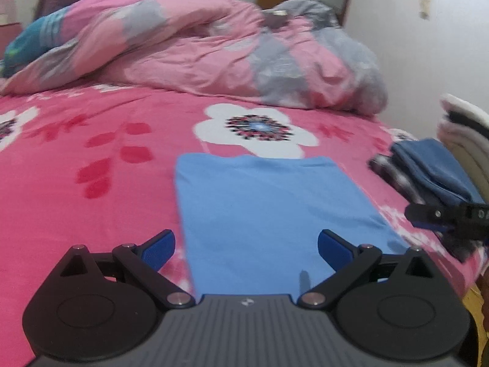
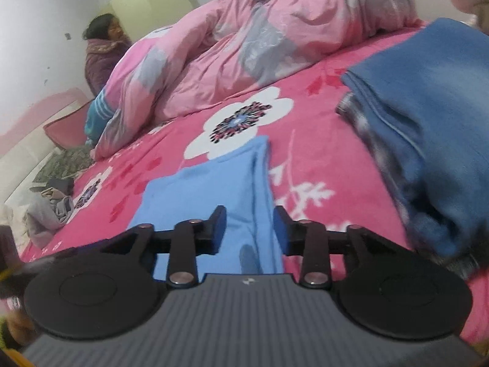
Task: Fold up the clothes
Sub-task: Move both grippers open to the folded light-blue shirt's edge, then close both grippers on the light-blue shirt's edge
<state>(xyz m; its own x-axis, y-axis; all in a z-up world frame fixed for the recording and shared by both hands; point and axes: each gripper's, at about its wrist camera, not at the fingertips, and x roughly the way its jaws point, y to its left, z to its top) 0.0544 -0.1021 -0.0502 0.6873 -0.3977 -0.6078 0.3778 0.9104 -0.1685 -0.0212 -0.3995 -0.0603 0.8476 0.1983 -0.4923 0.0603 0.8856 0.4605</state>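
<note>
Left wrist view: left gripper (image 1: 246,249) is hovering with jaws spread wide, nothing between the pads, over the near end of the light blue folded shirt (image 1: 275,205). Shirt is lying flat on the pink floral bedsheet (image 1: 91,183), just in front of the white flower print (image 1: 256,130). Crumpled pink-grey duvet (image 1: 198,52) is sitting behind the flower; dark blue folded stack (image 1: 434,168) is sitting right of the shirt, white wall behind.

Right wrist view: right gripper (image 2: 250,229) is standing partly open, pads clear of the shirt (image 2: 214,189), over its right edge. A person (image 2: 102,58) is sitting beyond the duvet (image 2: 244,36).
</note>
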